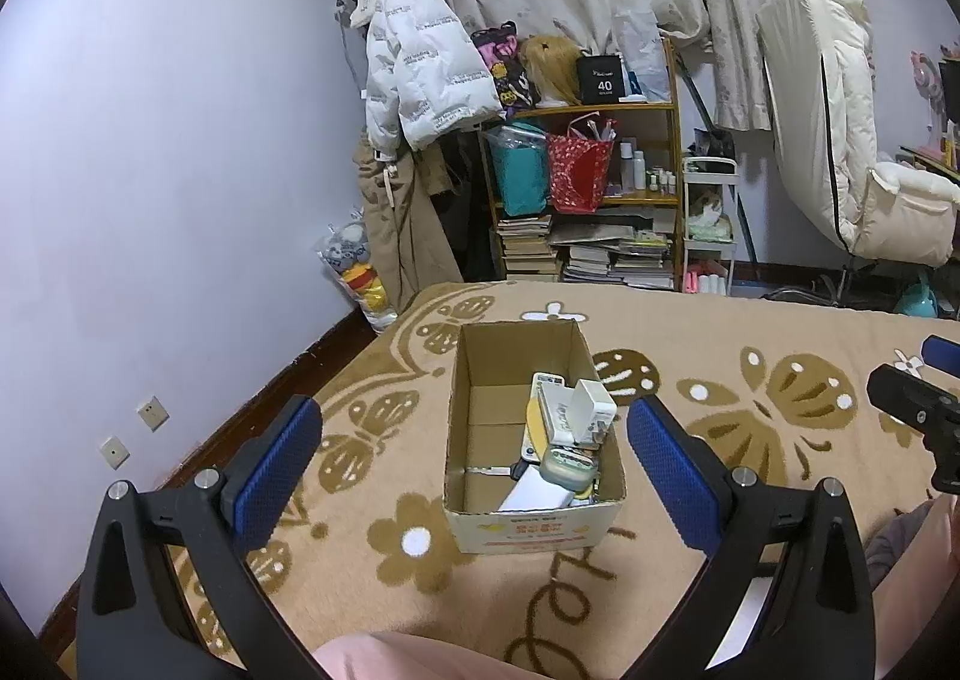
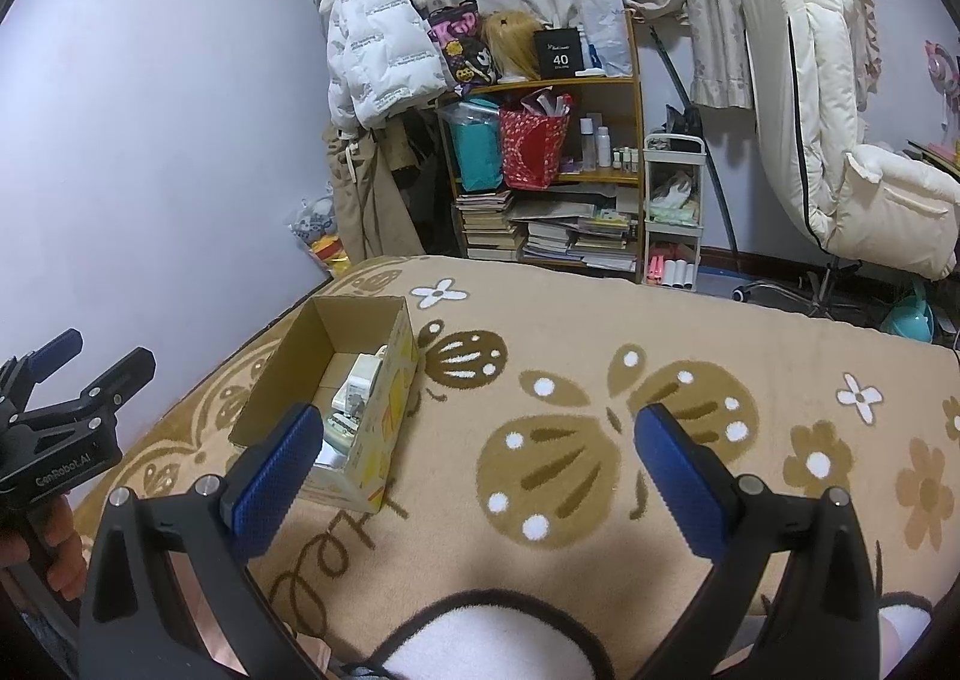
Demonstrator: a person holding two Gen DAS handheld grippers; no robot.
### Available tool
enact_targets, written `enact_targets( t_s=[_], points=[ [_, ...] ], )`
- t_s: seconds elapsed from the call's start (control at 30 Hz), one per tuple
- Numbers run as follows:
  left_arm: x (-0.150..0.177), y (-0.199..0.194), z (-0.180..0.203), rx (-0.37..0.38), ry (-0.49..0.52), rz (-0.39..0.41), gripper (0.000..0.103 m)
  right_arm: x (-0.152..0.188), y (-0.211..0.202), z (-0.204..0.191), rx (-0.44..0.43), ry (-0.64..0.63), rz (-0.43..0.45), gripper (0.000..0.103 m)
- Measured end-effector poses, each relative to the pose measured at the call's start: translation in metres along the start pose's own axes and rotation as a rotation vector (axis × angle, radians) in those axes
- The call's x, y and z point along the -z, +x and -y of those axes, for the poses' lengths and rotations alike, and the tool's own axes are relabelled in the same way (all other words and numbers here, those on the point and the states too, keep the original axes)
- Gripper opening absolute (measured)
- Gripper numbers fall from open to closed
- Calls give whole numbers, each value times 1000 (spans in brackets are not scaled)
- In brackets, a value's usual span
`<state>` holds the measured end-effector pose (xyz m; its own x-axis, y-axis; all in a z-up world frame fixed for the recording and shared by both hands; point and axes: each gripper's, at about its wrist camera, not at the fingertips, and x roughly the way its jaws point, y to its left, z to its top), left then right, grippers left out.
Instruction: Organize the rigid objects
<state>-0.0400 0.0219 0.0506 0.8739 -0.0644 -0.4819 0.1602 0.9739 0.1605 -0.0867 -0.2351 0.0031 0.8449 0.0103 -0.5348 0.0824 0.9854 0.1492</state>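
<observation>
Black fingers (image 1: 678, 458), blue textured pads (image 1: 276, 476)

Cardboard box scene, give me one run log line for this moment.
left gripper: open, empty | right gripper: open, empty | cardboard box: on blanket, holds small items

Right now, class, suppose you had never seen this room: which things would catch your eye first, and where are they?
The open cardboard box on the butterfly-patterned blanket draws the eye first, with small white items piled at its near right end. An open left hand-held gripper frames it. Behind stand a cluttered wooden shelf and a white puffer jacket hanging to its left.
</observation>
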Motion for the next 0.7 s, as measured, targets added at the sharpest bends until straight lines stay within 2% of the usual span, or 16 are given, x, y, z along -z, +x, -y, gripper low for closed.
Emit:
enact_targets(
  t_s=[0.13, 0.7],
  points=[
    [0, 3, -3, 19, -4, -14, 101, 0, 0, 0, 2, 2, 0, 103],
    [1, 6, 1, -2, 8, -21, 101, 3, 1, 2, 4, 4, -6, 103]
  ],
)
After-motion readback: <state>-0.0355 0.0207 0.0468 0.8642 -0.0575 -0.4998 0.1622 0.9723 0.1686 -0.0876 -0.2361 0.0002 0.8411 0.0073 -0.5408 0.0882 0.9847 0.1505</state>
